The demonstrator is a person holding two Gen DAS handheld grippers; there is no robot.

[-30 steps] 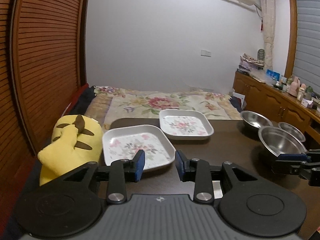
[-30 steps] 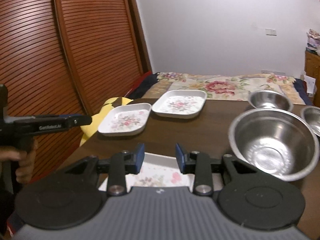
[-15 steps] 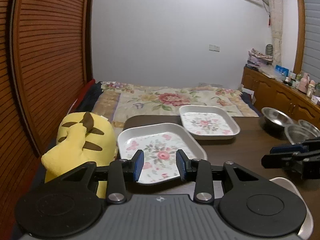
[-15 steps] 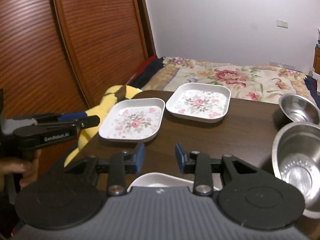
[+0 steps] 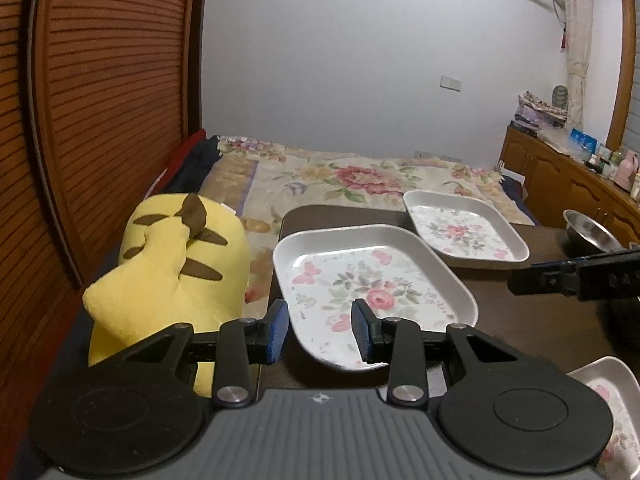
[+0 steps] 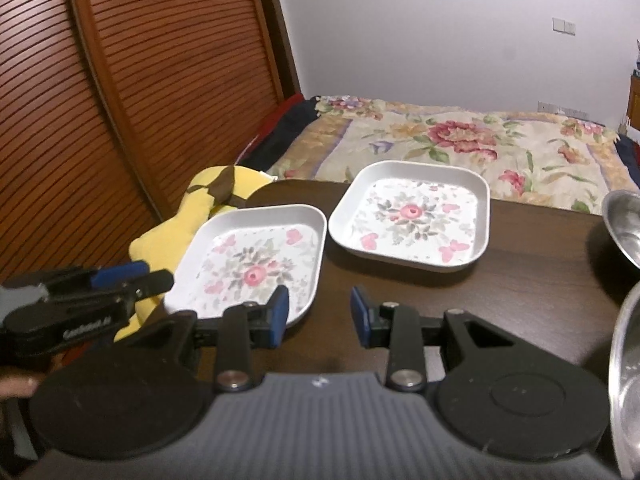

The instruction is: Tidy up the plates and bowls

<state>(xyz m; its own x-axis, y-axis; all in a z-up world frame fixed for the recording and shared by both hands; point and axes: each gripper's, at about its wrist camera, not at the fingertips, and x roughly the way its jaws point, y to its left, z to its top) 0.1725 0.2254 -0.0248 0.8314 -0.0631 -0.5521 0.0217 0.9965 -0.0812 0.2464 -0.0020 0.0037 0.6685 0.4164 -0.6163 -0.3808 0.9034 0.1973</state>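
Both sets of tongs are hanging released, gripping nothing: the left tongs (image 5: 319, 330) are hovering over the near edge of the nearest floral plate (image 5: 372, 288), the right tongs (image 6: 319, 316) over bare table (image 6: 520, 280) just right of it. Beyond that plate a second floral plate (image 6: 412, 216) is lying, steel bowls (image 6: 624, 220) further right

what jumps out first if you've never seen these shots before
Two square floral plates sit side by side on the dark wooden table: the near plate at the table's left edge, the far plate behind and right of it. A bright yellow plush toy lies just off the table's left side, against the slatted wooden doors. Both the left gripper and the right gripper are open and empty, aimed toward the near plate.
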